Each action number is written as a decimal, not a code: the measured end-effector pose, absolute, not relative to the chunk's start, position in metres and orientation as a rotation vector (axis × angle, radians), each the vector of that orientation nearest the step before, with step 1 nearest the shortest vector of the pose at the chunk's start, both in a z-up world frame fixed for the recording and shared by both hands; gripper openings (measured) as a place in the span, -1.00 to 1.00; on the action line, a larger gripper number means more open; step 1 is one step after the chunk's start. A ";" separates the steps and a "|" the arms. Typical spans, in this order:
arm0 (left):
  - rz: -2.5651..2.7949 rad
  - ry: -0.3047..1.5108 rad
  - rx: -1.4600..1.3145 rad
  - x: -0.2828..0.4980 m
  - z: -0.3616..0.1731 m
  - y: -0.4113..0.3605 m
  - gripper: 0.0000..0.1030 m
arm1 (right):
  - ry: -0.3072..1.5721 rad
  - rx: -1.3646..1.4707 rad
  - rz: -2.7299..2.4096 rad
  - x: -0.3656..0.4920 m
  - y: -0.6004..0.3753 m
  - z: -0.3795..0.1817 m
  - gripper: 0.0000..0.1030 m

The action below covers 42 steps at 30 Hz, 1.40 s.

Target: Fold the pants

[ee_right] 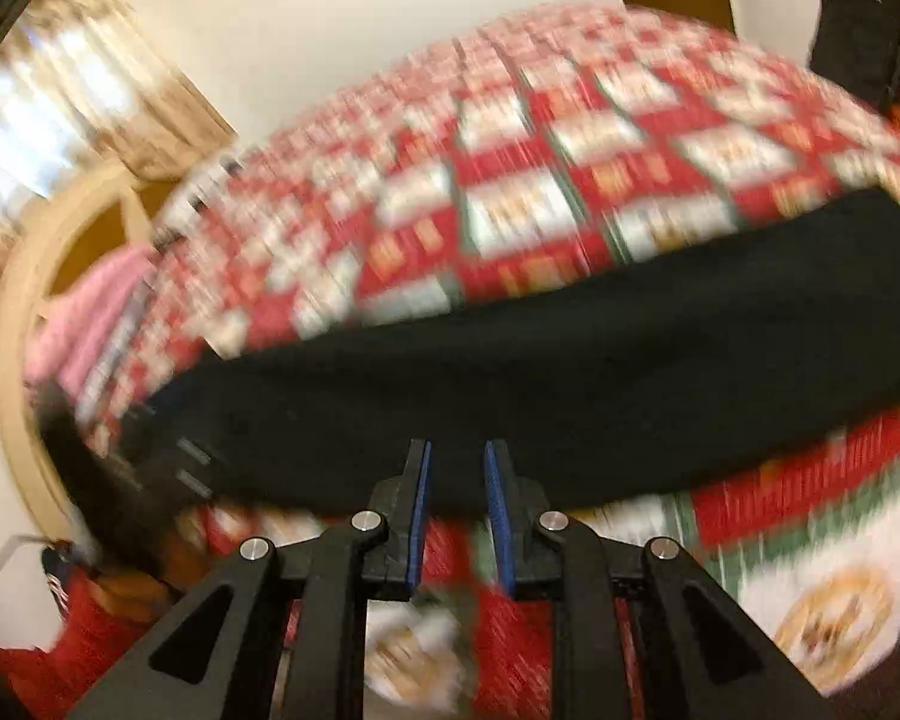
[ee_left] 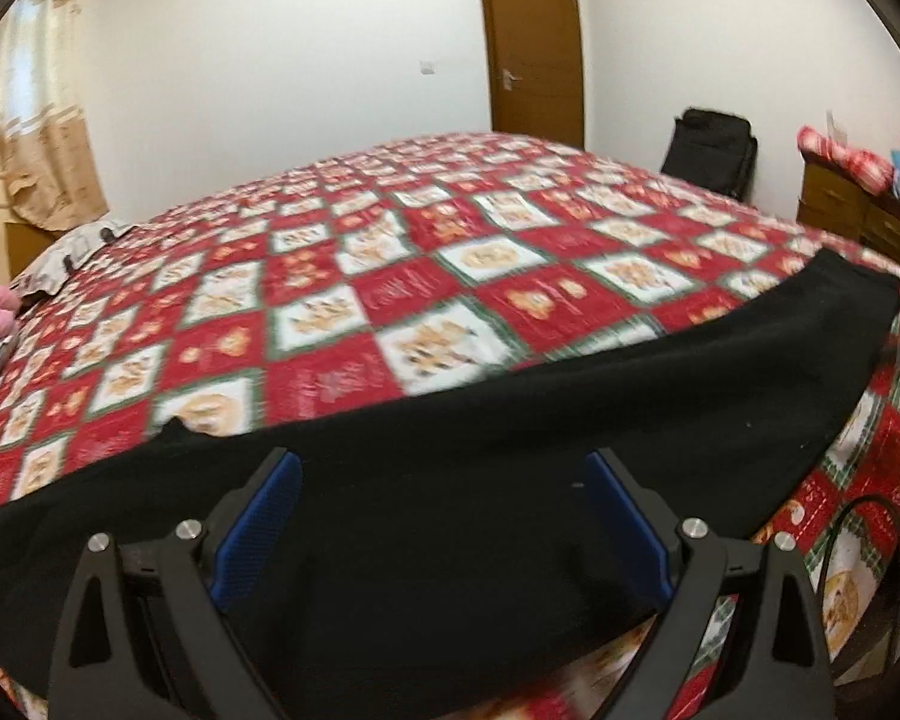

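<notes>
1. The black, soft-knit pair of pants lay flat as one long band on the bed with the red, white and green checked quilt, along its near edge. The long axis ran left to right across both wrist views.

2. At the far left of the left wrist view the band filled the lower corner. A small notch broke its far edge near that end.

3. The left gripper hung directly over the band, toward its left half. Its jaws stood wide apart, blue pads facing inward, with nothing between them but the cloth beneath. Contact with the cloth could not be confirmed.

4. The right gripper was at the near hem of the same pants, fingertips overlapping the black edge in view. Its jaws were narrowly parted, not clamped on anything. The picture was heavily blurred, so touching could not be judged.

5. To the right the band tapered to a squared end well away from both grippers.

6. Judgement: the fold would turn on the long axis lying crosswise to both jaws. The left gripper sat nearer the left end; the right end remained unattended.
</notes>
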<state>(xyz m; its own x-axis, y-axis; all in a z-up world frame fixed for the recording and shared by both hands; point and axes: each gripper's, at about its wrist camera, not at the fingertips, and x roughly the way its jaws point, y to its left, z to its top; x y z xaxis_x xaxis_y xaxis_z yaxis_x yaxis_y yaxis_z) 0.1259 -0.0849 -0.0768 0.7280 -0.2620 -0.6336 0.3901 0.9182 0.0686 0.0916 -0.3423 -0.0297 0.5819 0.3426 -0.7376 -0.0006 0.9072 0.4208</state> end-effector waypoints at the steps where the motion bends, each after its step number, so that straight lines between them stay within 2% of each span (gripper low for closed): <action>1: -0.380 0.711 0.206 0.126 -0.087 -0.092 0.90 | 0.899 0.396 0.234 0.096 -0.340 -0.022 -0.62; 3: -0.400 0.769 0.212 0.124 -0.101 -0.096 0.90 | 0.881 0.351 0.272 0.120 -0.327 -0.019 -0.62; 6: -0.391 0.709 0.238 0.104 -0.110 -0.096 0.91 | 0.938 0.266 0.285 0.149 -0.308 -0.033 -0.62; 11: -0.408 0.728 0.239 0.104 -0.112 -0.095 0.91 | 1.117 0.317 0.440 0.191 -0.260 -0.089 -0.62; 14: -0.404 0.708 0.248 0.098 -0.115 -0.094 0.91 | 1.069 0.339 0.390 0.207 -0.255 -0.094 -0.63; 17: -0.416 0.714 0.252 0.097 -0.114 -0.092 0.91 | 1.014 0.602 0.400 0.218 -0.288 -0.088 -0.63; 18: -0.418 0.716 0.252 0.098 -0.114 -0.092 0.91 | 0.971 0.610 0.362 0.217 -0.300 -0.080 -0.63; 22: -0.421 0.711 0.253 0.098 -0.115 -0.092 0.91 | 0.958 0.507 0.366 0.212 -0.307 -0.060 -0.63; 25: -0.427 0.713 0.256 0.098 -0.115 -0.092 0.91 | 1.089 0.334 0.383 0.206 -0.284 -0.075 -0.64; 26: -0.433 0.714 0.263 0.098 -0.115 -0.092 0.91 | 1.132 0.251 0.336 0.202 -0.282 -0.085 -0.72; 27: -0.435 0.709 0.269 0.097 -0.115 -0.091 0.91 | 1.106 0.258 0.329 0.200 -0.287 -0.086 -0.73; 28: -0.435 0.707 0.269 0.096 -0.116 -0.091 0.91 | 1.077 0.282 0.266 0.202 -0.301 -0.084 -0.82; 29: -0.435 0.706 0.269 0.096 -0.116 -0.091 0.91 | 1.059 0.302 0.198 0.204 -0.312 -0.083 -1.00; 31: -0.436 0.709 0.267 0.097 -0.116 -0.091 0.91 | 1.014 0.433 0.140 0.207 -0.337 -0.078 -1.00; 32: -0.437 0.708 0.266 0.097 -0.115 -0.091 0.91 | 0.996 0.447 0.100 0.206 -0.343 -0.073 -0.92; 37: -0.427 0.697 0.265 0.096 -0.117 -0.093 0.92 | 1.029 0.332 0.283 0.199 -0.304 -0.061 -0.92; 40: -0.427 0.696 0.267 0.096 -0.117 -0.092 0.92 | 1.100 0.246 0.335 0.212 -0.269 -0.083 -0.93; 42: -0.426 0.696 0.267 0.095 -0.117 -0.092 0.92 | 1.076 0.217 0.278 0.226 -0.255 -0.092 -0.95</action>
<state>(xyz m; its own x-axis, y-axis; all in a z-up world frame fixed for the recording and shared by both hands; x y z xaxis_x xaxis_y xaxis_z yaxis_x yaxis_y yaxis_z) 0.0951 -0.0919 -0.1168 0.6874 -0.2881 -0.6666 0.4624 0.8815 0.0959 0.2256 -0.2553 -0.0917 0.4457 0.3273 -0.8332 -0.1181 0.9441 0.3077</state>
